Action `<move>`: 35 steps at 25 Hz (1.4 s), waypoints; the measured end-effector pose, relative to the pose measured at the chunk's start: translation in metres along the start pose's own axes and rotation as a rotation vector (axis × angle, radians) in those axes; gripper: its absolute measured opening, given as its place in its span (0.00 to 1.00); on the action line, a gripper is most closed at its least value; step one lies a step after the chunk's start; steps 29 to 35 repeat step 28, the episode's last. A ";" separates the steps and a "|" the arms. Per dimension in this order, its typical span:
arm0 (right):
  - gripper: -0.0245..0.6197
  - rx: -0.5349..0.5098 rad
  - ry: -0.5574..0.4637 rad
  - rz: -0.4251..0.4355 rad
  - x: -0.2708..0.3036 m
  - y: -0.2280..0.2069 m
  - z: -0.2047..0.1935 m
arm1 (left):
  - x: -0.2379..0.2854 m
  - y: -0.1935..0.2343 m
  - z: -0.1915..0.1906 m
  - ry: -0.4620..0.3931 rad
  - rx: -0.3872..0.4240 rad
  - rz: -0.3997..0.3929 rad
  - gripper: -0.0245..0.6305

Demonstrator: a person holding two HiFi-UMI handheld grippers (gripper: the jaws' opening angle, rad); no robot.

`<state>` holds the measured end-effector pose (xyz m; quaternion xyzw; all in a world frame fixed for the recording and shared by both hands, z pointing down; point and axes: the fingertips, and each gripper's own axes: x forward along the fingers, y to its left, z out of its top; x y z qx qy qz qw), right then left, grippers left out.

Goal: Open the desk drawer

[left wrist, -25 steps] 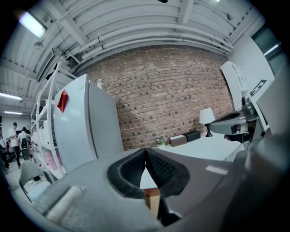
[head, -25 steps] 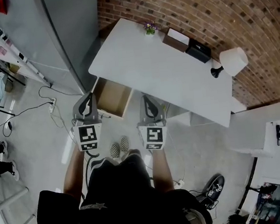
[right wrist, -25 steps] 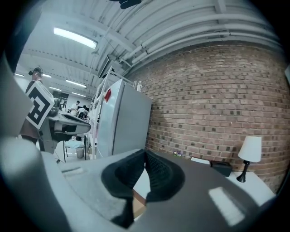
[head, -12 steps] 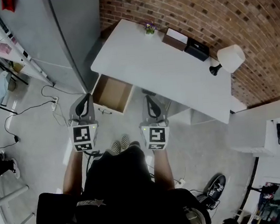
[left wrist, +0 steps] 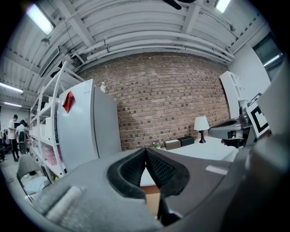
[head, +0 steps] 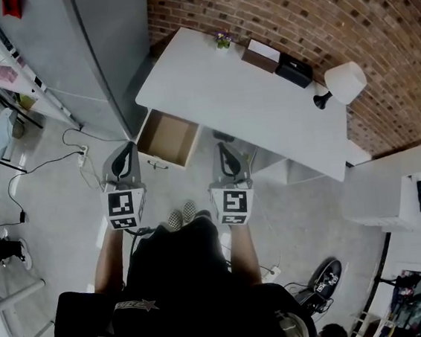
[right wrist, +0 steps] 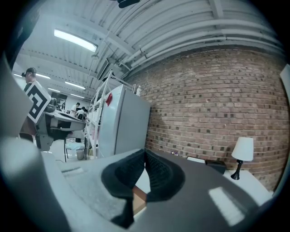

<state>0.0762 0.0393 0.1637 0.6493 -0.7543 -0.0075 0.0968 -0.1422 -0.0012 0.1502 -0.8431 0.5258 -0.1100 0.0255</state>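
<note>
The white desk (head: pixel 241 105) stands against the brick wall. Its drawer (head: pixel 167 139) at the left end is pulled out, and I see a bare wooden inside. My left gripper (head: pixel 127 152) hangs just left of the drawer's front, not touching it, jaws shut and empty. My right gripper (head: pixel 225 153) hovers at the desk's near edge, right of the drawer, also shut on nothing. In the left gripper view the pads (left wrist: pixel 156 168) meet with the desk top (left wrist: pixel 204 149) beyond. In the right gripper view the pads (right wrist: pixel 154 174) are pressed together too.
On the desk are a small flower pot (head: pixel 223 41), a brown box (head: pixel 260 54), a black box (head: pixel 294 70) and a white lamp (head: pixel 344 84). A grey cabinet (head: pixel 107 40) stands left of the desk. Cables (head: pixel 53 162) lie on the floor. My feet (head: pixel 180 218) are below the drawer.
Both grippers have drawn back a little from the desk, toward my body. The drawer stays pulled out. Both stay shut.
</note>
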 end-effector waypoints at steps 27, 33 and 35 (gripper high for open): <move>0.05 -0.004 0.009 0.007 -0.001 -0.003 -0.003 | 0.004 -0.010 -0.003 0.016 0.011 -0.020 0.05; 0.05 -0.003 0.009 0.006 -0.002 -0.003 -0.003 | 0.004 -0.010 -0.002 0.013 0.013 -0.021 0.05; 0.05 -0.003 0.009 0.006 -0.002 -0.003 -0.003 | 0.004 -0.010 -0.002 0.013 0.013 -0.021 0.05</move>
